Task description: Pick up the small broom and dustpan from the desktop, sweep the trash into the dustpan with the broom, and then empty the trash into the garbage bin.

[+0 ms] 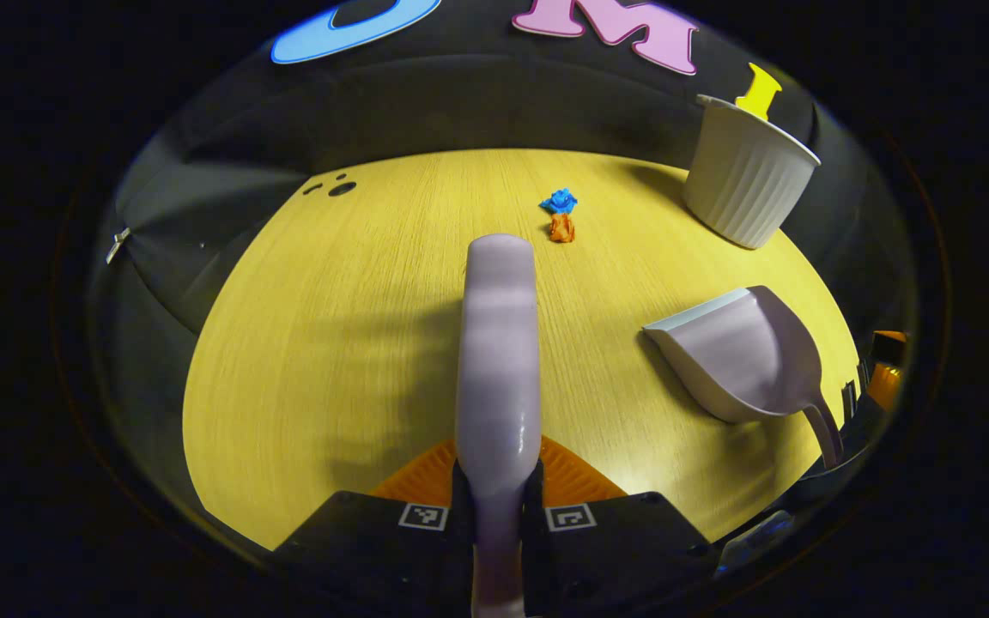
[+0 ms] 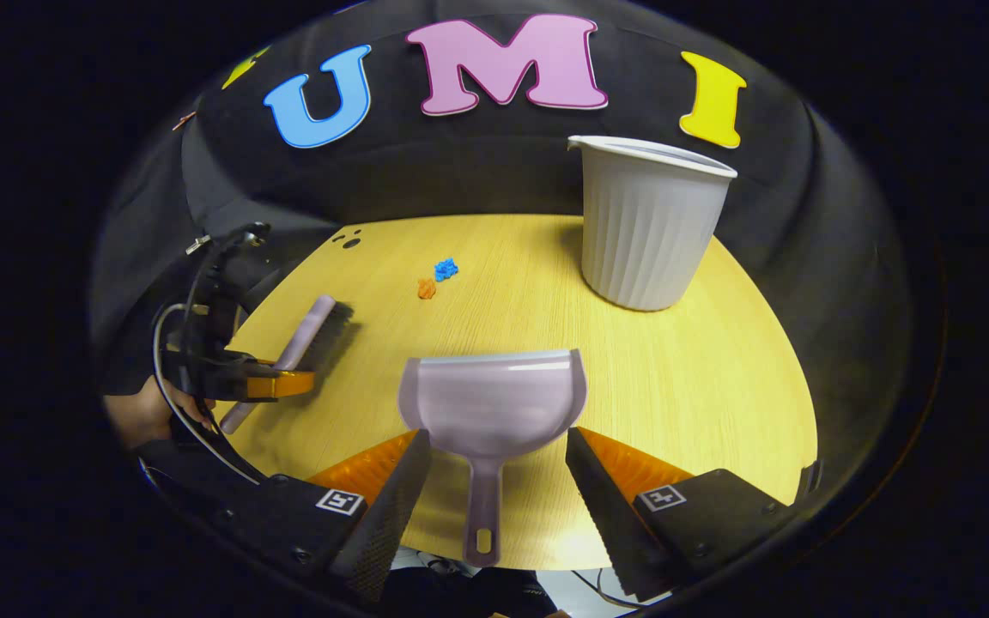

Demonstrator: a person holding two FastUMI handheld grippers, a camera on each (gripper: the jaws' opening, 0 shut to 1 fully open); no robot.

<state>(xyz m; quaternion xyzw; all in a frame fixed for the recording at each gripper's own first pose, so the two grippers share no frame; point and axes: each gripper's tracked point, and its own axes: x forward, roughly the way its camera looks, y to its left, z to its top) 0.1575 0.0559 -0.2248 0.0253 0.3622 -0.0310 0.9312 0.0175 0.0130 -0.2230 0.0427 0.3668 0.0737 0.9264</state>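
- The broom [image 1: 499,360] is clamped by its pale lilac handle between the two fingers of the left gripper [image 1: 496,506] in the left gripper view, the handle running straight ahead over the desktop [image 1: 331,343].
- In the right gripper view the same broom [image 2: 310,339] is seen near the desktop's left edge [image 2: 718,360], bristles down toward the wood, held by the left gripper [image 2: 276,384] with a hand [image 2: 147,412] behind it.
- The right gripper [image 2: 499,481] is spread wide, its fingers standing on either side of the dustpan handle without touching it.
- The dustpan [image 2: 494,403] lies flat near the front edge of the desktop, mouth turned toward the back edge; it is also seen at the right edge in the left gripper view [image 1: 743,352].
- Two scraps of trash, a blue scrap [image 1: 559,202] and an orange scrap [image 1: 561,228], lie just beside each other toward the back of the desktop; they are seen again as blue [image 2: 445,269] and orange [image 2: 427,288].
- The garbage bin [image 2: 645,223], a ribbed white tub, stands upright near the back right corner [image 1: 748,172].
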